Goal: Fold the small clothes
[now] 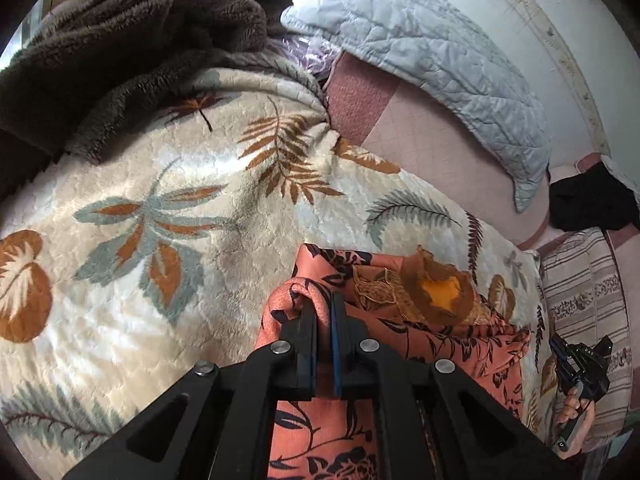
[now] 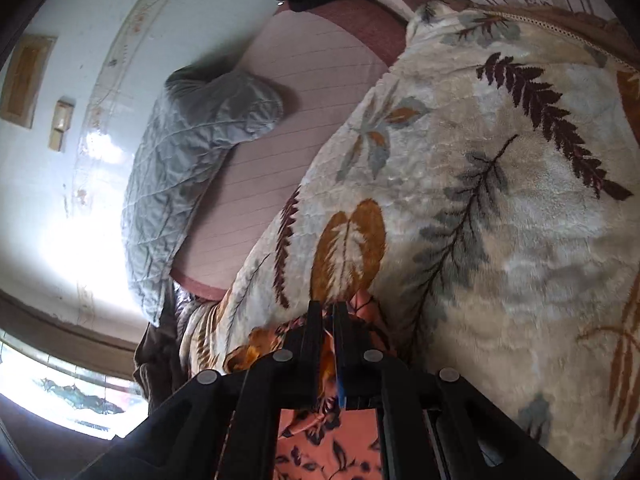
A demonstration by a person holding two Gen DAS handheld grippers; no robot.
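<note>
A small orange garment [image 1: 452,340] with a dark floral print and a brown embroidered neckline lies on a cream leaf-patterned blanket [image 1: 168,200]. My left gripper [image 1: 324,304] is shut on a bunched fold of the garment's edge. My right gripper [image 2: 327,312] is shut on another edge of the same garment [image 2: 332,440], right over the blanket [image 2: 500,220]. The right gripper, held in a hand, also shows at the far right of the left wrist view [image 1: 576,364].
A brown fleece blanket [image 1: 120,48] is heaped at the back left. A pale blue quilted cover [image 1: 432,52] lies on the pink mattress [image 1: 440,156] by the wall. A dark cloth [image 1: 588,200] and a striped pillow [image 1: 588,304] are at the right.
</note>
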